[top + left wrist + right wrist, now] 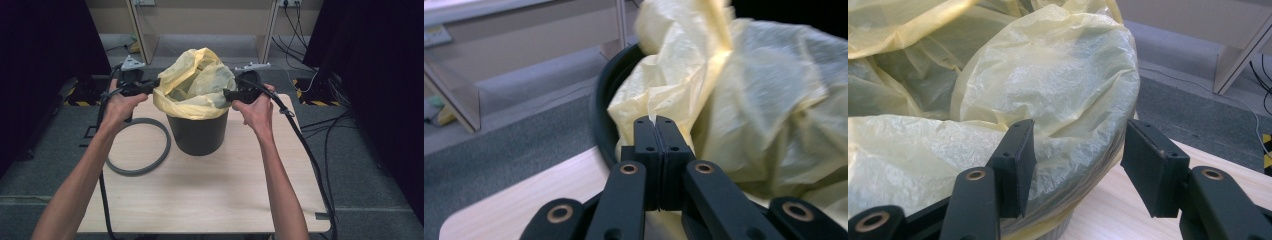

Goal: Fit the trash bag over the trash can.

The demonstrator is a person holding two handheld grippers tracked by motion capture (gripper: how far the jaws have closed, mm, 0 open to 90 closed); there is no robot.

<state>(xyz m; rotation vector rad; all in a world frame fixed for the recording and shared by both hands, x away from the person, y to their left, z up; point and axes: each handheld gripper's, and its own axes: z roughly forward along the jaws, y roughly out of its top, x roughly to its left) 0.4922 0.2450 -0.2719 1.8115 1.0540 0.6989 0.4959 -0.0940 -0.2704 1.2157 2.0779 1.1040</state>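
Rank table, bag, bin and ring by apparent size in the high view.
1. table
2. and 3. bag and bin: too alike to rank, the bag hides the bin's rim
4. ring, thin though wide

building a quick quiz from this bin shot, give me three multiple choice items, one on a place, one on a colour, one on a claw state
1. Where does the grey ring lie?
A. on the table left of the bucket
B. inside the bucket
C. on the floor

2. What colour is the bag in the bucket?
A. blue
B. pale yellow
C. black

3. How does the left claw stand?
A. wide open
B. shut at the bag's edge
C. gripping the ring

Answers: 1 A, the ring rests flat on the wooden table beside the bucket. 2 B, the liner is pale yellow. 3 B, the left gripper view shows its jaws pressed together at the liner.
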